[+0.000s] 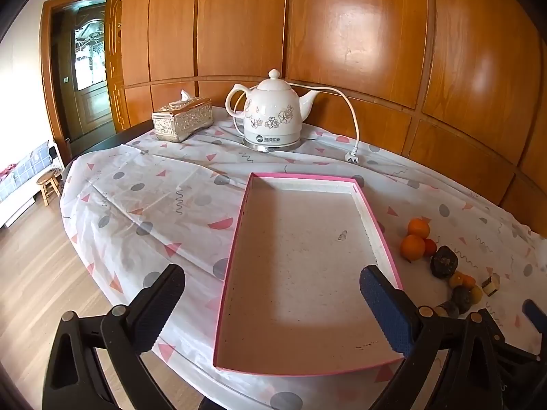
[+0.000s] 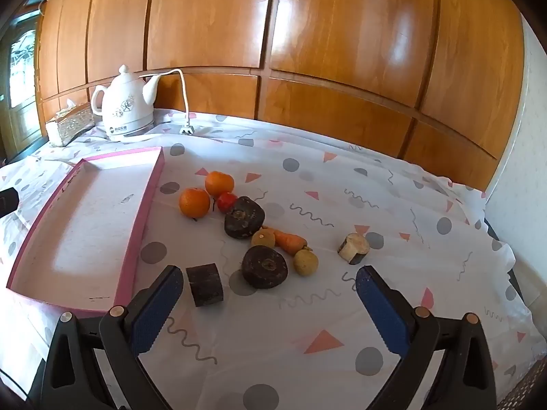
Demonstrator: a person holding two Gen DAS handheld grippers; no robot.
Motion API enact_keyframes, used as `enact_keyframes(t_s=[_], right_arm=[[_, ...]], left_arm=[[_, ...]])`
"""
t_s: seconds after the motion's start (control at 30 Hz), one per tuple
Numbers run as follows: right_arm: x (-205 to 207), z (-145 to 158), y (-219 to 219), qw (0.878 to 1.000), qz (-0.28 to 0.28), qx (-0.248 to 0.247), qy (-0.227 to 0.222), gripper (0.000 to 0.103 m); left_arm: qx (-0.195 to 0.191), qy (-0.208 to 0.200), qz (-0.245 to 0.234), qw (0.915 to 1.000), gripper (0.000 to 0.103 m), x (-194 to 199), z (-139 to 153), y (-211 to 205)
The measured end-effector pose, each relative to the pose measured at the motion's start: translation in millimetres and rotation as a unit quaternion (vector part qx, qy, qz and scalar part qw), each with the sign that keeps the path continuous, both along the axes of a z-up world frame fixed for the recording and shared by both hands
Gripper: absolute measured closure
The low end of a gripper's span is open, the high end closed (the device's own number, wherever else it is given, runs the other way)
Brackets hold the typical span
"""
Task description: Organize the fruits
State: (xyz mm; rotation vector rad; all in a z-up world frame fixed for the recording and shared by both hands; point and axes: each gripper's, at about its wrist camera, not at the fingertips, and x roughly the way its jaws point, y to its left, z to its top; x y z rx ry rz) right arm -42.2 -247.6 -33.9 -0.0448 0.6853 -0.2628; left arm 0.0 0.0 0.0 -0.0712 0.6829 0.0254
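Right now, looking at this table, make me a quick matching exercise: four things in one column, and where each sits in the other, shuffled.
Things:
1. kettle
2. tray
3. carrot
4. dark chunk

Places:
A. beside the right tool's left finger
B. between two yellowish fruits
C. by the wall, next to the tissue box
D. left of the oranges

Pairs: 1-C, 2-D, 3-B, 4-A

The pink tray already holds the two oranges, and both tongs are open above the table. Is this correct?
Not quite: the pink tray holds nothing. The two oranges lie on the tablecloth beside it, as the right wrist view shows. Both tongs are open.
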Motion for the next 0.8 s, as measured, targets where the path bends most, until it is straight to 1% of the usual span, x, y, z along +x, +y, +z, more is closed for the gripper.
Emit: enact_keyframes(t_s=[0.2,0.23,0.4,0.53,0.8], right_arm=[[0,-4,-8,1.0,-0.005,0.005,-0.002,0.0],[1,2,0,1.0,-0.005,0.004,-0.003,0.0],[-2,3,7,1.0,-0.001,0.0,-0.004,0.0],[-2,4,7,1.0,0.008,-0.004,-0.004,0.0],[-5,4,6,1.0,0.007,-0.006,-0.008,0.0]], left_arm=[[0.001,-0.001,-0.001,1.0,0.0,0,1,1],[0.001,-0.001,-0.001,1.0,0.0,0,3,4],[0.003,-0.004,-0.003,1.0,0.0,2,5,5],[0.01,-0.009,-0.005,0.9999,0.0,-3,5,-3],[0.014,-0.013,-0.017,0.9997,0.0,-8,8,-9]])
